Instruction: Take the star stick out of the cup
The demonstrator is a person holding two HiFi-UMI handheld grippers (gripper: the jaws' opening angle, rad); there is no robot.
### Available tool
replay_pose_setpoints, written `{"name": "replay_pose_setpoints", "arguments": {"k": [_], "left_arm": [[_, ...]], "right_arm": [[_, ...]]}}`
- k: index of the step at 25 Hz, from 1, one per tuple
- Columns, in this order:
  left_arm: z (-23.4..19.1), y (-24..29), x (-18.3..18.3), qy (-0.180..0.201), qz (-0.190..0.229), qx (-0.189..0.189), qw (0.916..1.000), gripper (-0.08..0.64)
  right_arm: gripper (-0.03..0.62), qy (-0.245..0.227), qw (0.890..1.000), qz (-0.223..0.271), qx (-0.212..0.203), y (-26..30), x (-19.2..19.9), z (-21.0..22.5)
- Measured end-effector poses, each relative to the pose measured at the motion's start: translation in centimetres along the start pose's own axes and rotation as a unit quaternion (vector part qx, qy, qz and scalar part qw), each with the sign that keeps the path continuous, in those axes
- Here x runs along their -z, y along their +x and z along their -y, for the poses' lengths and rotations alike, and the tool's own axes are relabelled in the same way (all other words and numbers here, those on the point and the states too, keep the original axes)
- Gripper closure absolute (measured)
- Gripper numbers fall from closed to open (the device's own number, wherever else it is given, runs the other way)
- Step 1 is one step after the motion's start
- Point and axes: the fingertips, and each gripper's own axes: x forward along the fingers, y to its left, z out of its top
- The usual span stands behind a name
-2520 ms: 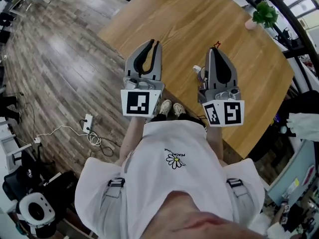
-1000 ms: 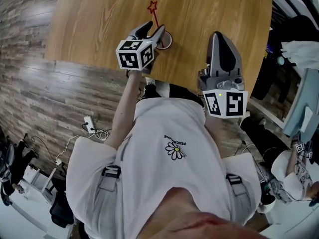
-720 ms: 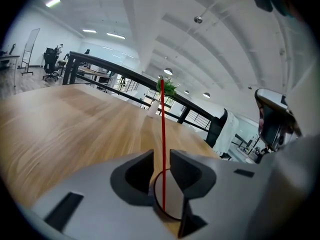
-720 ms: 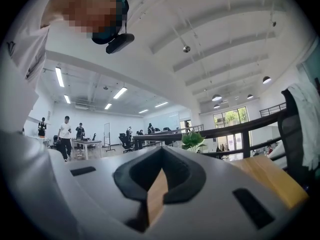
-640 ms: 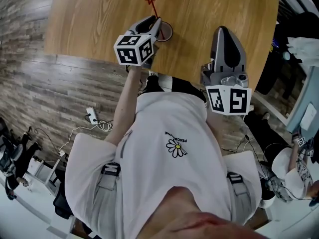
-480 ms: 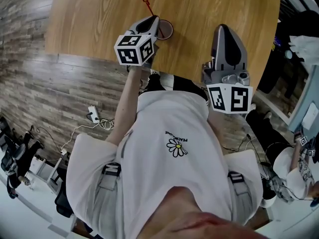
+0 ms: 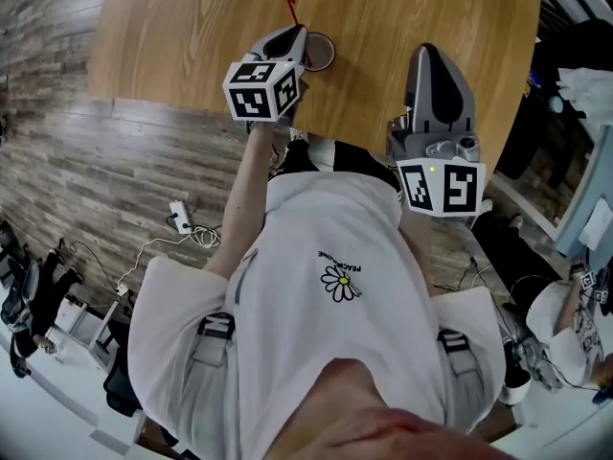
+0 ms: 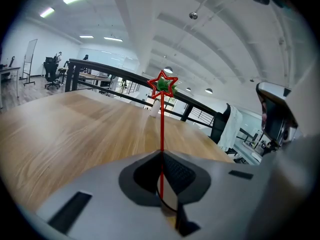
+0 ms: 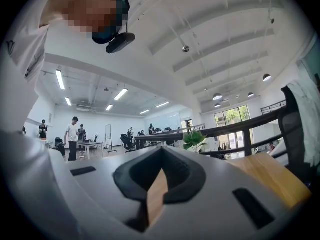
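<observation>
The left gripper [image 7: 298,34] reaches out over the near edge of the light-brown wooden table [image 7: 172,46], tilted a little downward. Its jaws have just been closing and are now clenched on the thin red stick topped with an outlined red star [image 8: 161,126]. The left gripper view shows the stick's shaft pinched where the two dark pads meet. From there the stick rises upright, and its star stands well above the jaw tips.

The small round pale cup [image 7: 320,55] sits on the table just to the right of the left gripper's tips, close to the table's near edge. In the left gripper view a curve of its rim shows through the gap under the pads, directly beneath the stick. The shaft runs down toward that rim, but its lower end is hidden, so it probably stands in the cup and I cannot be sure.

The right gripper [image 7: 433,56] is held level, well apart to the right of the cup. Its jaws are pressed together at the tips with nothing between them. Only the wooden tabletop shows through the slot below its pads.

Beyond the right gripper's jaws, a green leafy plant [image 9: 194,139] stands at the table's far side.
</observation>
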Motion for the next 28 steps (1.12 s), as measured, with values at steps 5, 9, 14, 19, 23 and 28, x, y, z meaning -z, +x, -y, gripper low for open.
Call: {"name": "replay_pose_setpoints", "arguments": {"k": [5,9,14,19,23,28], "left_arm": [[0.1,-0.4,-0.4,-0.003,0.006,-0.003,1.0000,0.541],[0.3,-1.2,-2.3,0.003,0.028,0.002,0.9996,0.543],[1.1,-3.6,-6.3,0.009,0.084,0.009,0.9964,0.543],[0.9,-7.9,-10.7,0.022,0.152,-0.005,0.9882,0.543],[0.7,-13.0,-14.7,0.050,0.216,-0.034,0.9745,0.543],[0.2,-20.4,-18.4,0.107,0.284,-0.109,0.9467,0.543]], "right_arm": [[0.586,-0.001,1.000,0.004,-0.002,0.1,-0.3,-0.5],[0.586,-0.005,1.000,0.014,-0.009,0.5,-1.0,-1.4],[0.586,-0.020,0.999,0.038,-0.028,1.3,-2.6,-2.9],[0.586,-0.061,0.994,0.069,-0.051,3.0,-4.8,-5.0],[0.586,-0.067,0.990,0.091,-0.080,4.3,-6.3,-7.5],[0.586,-0.064,0.982,0.111,-0.140,5.5,-7.3,-12.1]]}}
